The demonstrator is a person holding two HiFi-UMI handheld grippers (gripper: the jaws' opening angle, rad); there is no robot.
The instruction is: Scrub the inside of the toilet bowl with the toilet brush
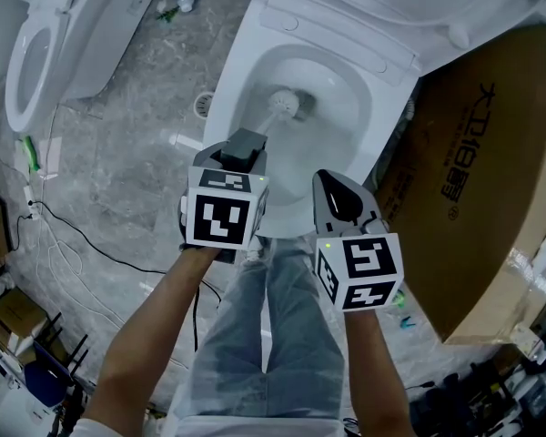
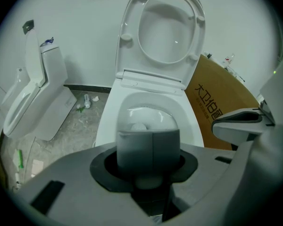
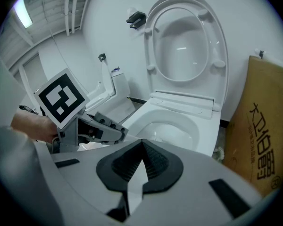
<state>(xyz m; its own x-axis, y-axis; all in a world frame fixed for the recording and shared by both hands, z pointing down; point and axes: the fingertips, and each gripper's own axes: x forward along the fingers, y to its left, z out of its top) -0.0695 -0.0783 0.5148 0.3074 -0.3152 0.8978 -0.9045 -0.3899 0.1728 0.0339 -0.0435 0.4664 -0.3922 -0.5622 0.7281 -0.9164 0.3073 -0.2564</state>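
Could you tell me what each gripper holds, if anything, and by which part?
The left gripper holds the toilet brush by its handle's top end, head in the toilet bowl; the right gripper is shut on nothing.

A storeroom-like space more than a home bathroom: a toilet (image 1: pixel 239 80) and a second toilet (image 1: pixel 96 35) stand on a grey stone-patterned floor (image 1: pixel 136 144), among a big cardboard box (image 1: pixel 473 189) and loose cables (image 1: pixel 50 244).

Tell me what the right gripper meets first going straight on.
Probably the front rim of the toilet bowl; the right gripper, jaws shut and empty, points at it, nothing between. Depth is unclear.
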